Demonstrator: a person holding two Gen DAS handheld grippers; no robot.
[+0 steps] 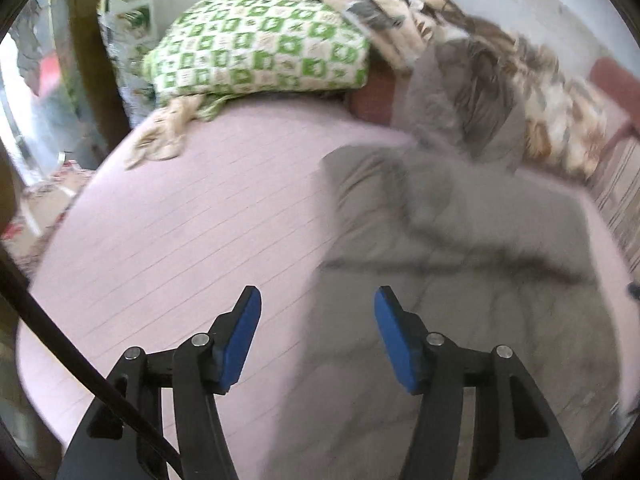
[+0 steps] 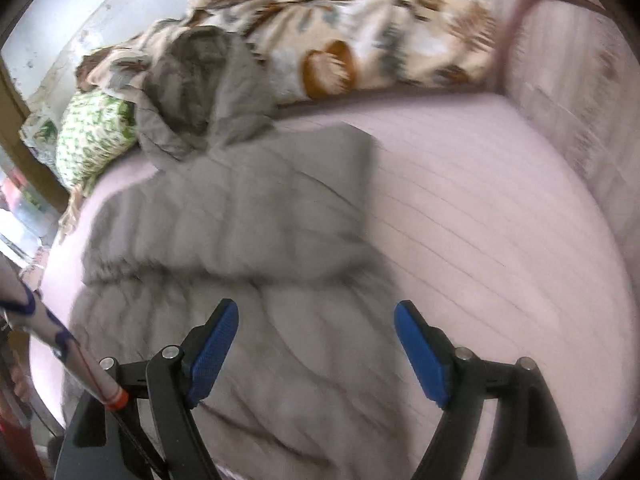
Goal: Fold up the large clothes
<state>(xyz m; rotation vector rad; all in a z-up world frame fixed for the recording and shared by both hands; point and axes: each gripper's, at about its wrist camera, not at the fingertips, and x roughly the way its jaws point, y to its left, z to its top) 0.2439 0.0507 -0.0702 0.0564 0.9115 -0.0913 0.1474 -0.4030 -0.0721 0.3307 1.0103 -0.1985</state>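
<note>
A grey quilted hooded jacket lies spread on the pink bed sheet, hood toward the far blankets. It fills the middle-left of the right wrist view, its hood bunched at the top. My left gripper is open and empty, hovering above the jacket's left edge. My right gripper is open and empty, hovering over the jacket's lower right part. Both views are blurred.
A green-and-white patterned pillow sits at the head of the bed. A brown-and-cream blanket is heaped along the far side by the wall. The bed's padded end rises at the right. The floor lies left of the bed.
</note>
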